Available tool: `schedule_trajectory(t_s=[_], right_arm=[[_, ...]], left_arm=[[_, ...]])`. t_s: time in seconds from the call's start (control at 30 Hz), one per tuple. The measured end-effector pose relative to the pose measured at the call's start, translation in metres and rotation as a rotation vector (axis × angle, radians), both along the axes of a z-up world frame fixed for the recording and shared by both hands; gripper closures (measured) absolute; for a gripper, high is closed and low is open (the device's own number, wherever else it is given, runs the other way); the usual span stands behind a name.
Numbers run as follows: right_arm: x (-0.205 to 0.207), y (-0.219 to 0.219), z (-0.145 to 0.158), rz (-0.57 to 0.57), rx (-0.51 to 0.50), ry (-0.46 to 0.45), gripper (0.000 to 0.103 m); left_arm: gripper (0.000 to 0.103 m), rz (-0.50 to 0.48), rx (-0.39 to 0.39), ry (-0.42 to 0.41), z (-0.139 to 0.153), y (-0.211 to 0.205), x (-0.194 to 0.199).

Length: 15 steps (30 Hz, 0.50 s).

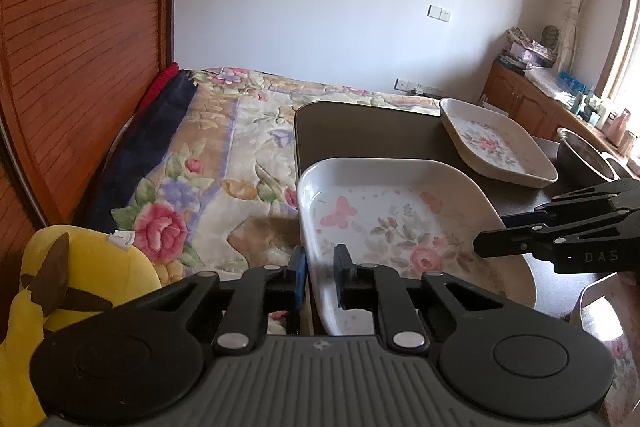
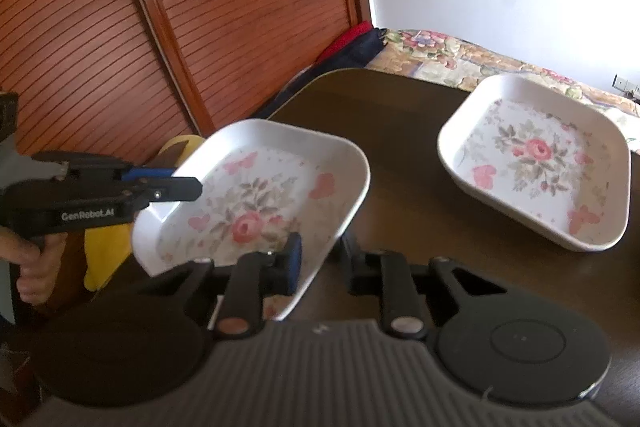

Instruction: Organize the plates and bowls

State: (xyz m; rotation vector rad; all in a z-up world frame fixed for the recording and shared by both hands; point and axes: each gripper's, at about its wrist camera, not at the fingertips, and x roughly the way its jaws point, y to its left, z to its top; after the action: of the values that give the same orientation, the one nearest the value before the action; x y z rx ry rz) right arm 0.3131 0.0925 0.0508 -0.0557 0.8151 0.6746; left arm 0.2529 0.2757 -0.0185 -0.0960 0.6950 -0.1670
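Two handheld black two-finger grippers grip the same white square floral dish [image 1: 400,223] from opposite sides. The left gripper [image 1: 320,277] has its jaws drawn close on that dish's near rim, the blue-padded finger outside the wall and the other inside, both pressing the wall. The right gripper [image 2: 318,259] is likewise narrowed on the opposite rim, its blue-padded finger inside the dish and the other finger under the outer wall. In the right wrist view the dish sits tilted, its far edge higher, over the near corner of the dark brown table [image 2: 400,131]; whether it touches the table cannot be told.

Beyond the grippers and well apart from the held dish, a second white square floral dish [image 2: 536,163] rests flat on the tabletop. Further off past the right gripper, a steel bowl [image 1: 582,155] stands near that second dish. Off the left gripper's outer side lies a yellow plush toy [image 1: 80,267] on a flower-patterned bedspread [image 1: 224,155]. A hand [image 2: 32,263] holds the left gripper's handle.
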Motion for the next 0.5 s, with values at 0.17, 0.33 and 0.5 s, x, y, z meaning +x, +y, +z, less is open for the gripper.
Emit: schedule_trajectory(t_s=[0.17, 0.33, 0.5], right_arm=[[-0.001, -0.004, -0.001, -0.015, 0.02, -0.001, 0.086], [-0.005, -0.01, 0.003, -0.035, 0.041, -0.013, 0.089], [-0.018, -0.024, 0.015, -0.068, 0.087, -0.057, 0.093]], left_arm=[[0.064, 0.02, 0.01, 0.005, 0.003, -0.004, -0.004], [0.064, 0.025, 0.007, -0.013, 0.013, -0.011, -0.017], [0.064, 0.03, 0.013, -0.044, 0.029, -0.028, -0.034]])
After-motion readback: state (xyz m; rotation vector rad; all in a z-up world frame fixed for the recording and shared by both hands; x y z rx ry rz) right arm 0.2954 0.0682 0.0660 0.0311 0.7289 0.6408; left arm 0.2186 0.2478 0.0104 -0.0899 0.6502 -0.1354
